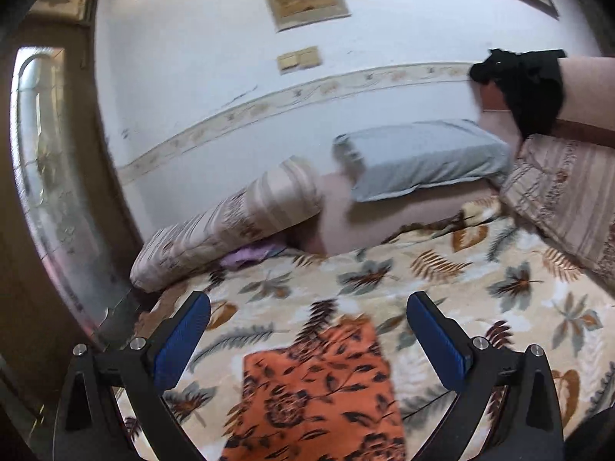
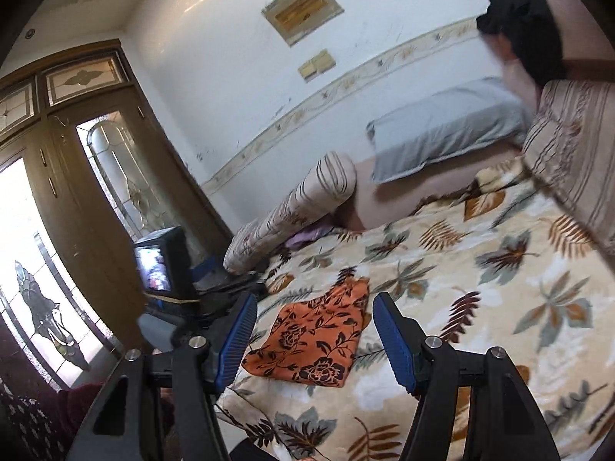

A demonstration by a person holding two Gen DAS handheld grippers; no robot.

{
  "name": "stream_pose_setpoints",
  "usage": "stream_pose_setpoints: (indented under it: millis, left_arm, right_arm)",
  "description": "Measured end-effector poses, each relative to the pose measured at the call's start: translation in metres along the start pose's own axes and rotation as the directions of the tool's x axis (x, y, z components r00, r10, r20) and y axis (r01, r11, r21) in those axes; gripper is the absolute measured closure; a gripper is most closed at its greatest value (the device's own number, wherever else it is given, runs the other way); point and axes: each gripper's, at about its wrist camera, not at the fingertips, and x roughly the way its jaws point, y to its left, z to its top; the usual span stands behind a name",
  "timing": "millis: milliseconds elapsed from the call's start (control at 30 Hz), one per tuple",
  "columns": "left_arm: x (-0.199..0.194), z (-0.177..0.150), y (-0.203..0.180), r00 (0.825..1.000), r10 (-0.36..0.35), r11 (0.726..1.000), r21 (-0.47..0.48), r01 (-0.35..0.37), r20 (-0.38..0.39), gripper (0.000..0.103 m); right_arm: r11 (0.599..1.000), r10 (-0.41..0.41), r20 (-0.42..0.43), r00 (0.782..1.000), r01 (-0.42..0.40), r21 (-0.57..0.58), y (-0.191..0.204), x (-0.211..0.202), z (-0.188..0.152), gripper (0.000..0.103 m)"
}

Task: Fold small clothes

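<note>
left wrist view showed the orange floral cloth (image 1: 315, 395) flat on the bed (image 1: 480, 280), directly under my spread left fingers (image 1: 180, 342), long axis pointing away. my right fingers (image 2: 396, 342), also spread and empty, were farther off.

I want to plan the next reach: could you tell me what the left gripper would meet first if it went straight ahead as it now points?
Probably the orange floral cloth, lying folded on the leaf-print blanket between the open left gripper fingers; depth is unclear.

We've got open leaf-print blanket (image 2: 442, 269) right of the orange garment (image 2: 319, 338) — bolster (image 2: 292, 211) left, grey pillow (image 2: 446, 130) behind, striped cushion (image 2: 576, 161) hemming the right.
</note>
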Motion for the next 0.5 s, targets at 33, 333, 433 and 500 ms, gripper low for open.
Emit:
stream_pose_setpoints:
  millis: [33,333,433,500]
  left_arm:
    - [0.004,-0.005,0.005,1.000,0.005,1.000,-0.005,-0.005,-0.013,0.001]
    - [0.034,-0.045,0.037,0.991,-0.002,1.000,-0.028,-0.002,-0.131,0.001]
    - [0.043,-0.063,0.063,0.989,-0.007,0.999,-0.036,0.002,-0.149,0.001]
    - [0.054,-0.079,0.088,0.986,-0.021,0.997,-0.079,0.008,-0.166,0.001]
  right_arm:
    - [1.000,0.005,-0.009,1.000,-0.005,0.014,-0.003,0.007,0.000,0.036]
    - [0.997,0.006,-0.105,0.994,0.002,0.081,-0.027,0.078,-0.019,0.036]
    - [0.993,0.000,-0.141,0.990,0.017,0.120,-0.036,0.104,-0.025,0.036]
    - [0.989,0.002,-0.179,0.984,0.024,0.144,-0.040,0.130,-0.029,0.036]
